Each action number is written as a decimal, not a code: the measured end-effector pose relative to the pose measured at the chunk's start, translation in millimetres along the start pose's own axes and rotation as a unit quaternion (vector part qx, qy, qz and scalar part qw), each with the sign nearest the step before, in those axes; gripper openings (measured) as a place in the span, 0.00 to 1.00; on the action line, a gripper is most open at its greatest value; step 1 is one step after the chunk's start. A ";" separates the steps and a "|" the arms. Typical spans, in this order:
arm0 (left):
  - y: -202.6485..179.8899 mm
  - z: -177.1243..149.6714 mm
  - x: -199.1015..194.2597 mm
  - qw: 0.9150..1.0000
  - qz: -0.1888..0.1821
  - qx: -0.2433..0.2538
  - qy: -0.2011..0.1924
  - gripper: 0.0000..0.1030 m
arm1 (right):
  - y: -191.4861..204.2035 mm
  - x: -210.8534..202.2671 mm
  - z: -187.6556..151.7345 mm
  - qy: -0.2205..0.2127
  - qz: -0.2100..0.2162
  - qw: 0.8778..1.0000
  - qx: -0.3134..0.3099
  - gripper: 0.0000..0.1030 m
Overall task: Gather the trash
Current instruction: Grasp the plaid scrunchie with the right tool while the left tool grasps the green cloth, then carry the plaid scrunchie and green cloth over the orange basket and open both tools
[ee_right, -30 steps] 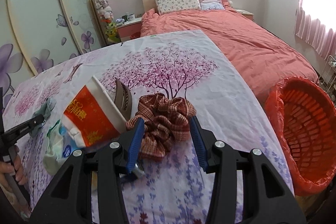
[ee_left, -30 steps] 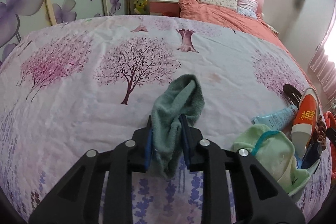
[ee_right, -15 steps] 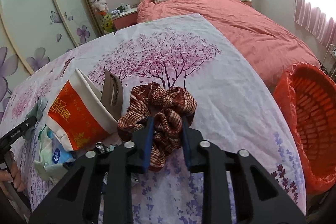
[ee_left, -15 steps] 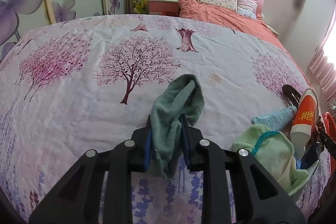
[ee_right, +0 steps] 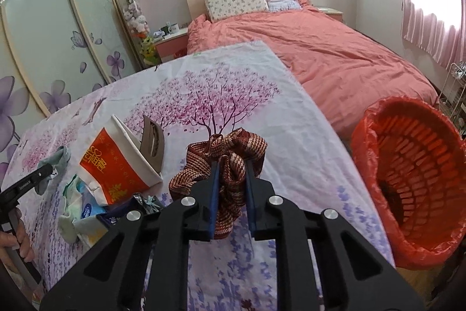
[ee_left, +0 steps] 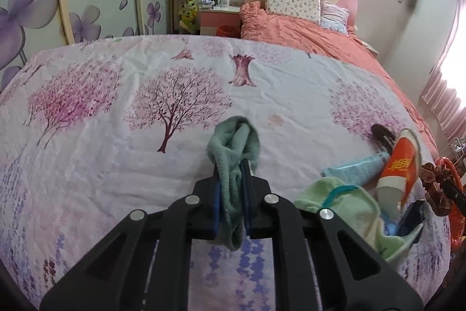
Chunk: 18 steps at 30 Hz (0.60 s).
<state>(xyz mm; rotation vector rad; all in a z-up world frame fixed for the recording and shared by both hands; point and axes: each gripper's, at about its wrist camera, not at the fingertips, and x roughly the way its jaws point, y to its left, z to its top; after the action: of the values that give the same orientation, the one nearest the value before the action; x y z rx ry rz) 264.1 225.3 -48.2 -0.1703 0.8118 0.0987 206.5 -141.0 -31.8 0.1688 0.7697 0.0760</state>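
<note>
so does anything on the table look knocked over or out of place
Yes: the orange and white paper cup lies tipped on its side in the clutter at the table's near edge. No spill shows around it. The red basket stands tilted beside the table.

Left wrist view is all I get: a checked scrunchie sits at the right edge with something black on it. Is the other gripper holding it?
Observer: Yes. The right gripper has its jaws closing on the scrunchie, with the pads pressing into its folds.
Operator: Where is the bin?
Observer: A red-lined basket stands just off the table's right edge, in front of the bed.
Operator: Is anything in it yet?
Observer: Its slatted walls show bare. The bottom is too dark to tell.
</note>
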 end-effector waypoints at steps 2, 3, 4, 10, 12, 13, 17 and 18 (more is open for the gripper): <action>-4.0 1.8 -5.7 1.000 -0.003 0.002 -0.005 0.12 | -0.4 -7.7 0.1 -0.010 0.000 1.000 -0.005 0.16; -6.2 2.7 -9.0 1.000 -0.005 0.003 -0.008 0.12 | -0.5 -9.7 0.7 -0.014 0.000 1.000 -0.006 0.16; -10.0 4.3 -14.1 1.000 -0.007 0.006 -0.013 0.12 | -0.7 -12.8 1.2 -0.018 0.000 1.000 -0.007 0.15; -33.7 11.3 -39.4 0.999 -0.026 0.022 -0.035 0.12 | -9.2 -35.0 4.8 -0.044 0.006 0.999 -0.003 0.15; -42.2 12.5 -46.2 0.998 -0.032 0.027 -0.041 0.12 | -13.0 -42.0 6.2 -0.052 0.007 0.999 0.000 0.15; -48.0 13.4 -50.9 0.998 -0.037 0.030 -0.044 0.12 | -15.4 -45.9 6.8 -0.056 0.007 0.998 0.001 0.15; -71.8 16.0 -67.9 0.996 -0.055 0.046 -0.056 0.12 | -25.5 -57.7 8.8 -0.070 0.007 0.997 0.006 0.15; -77.8 16.3 -71.3 0.995 -0.060 0.051 -0.058 0.12 | -27.4 -60.3 8.5 -0.073 0.007 0.997 0.007 0.15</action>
<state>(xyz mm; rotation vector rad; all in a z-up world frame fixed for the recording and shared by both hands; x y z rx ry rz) 238.8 150.5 23.6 -0.1164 0.6870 -0.0454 169.5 -176.8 10.7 0.1916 0.6235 0.0705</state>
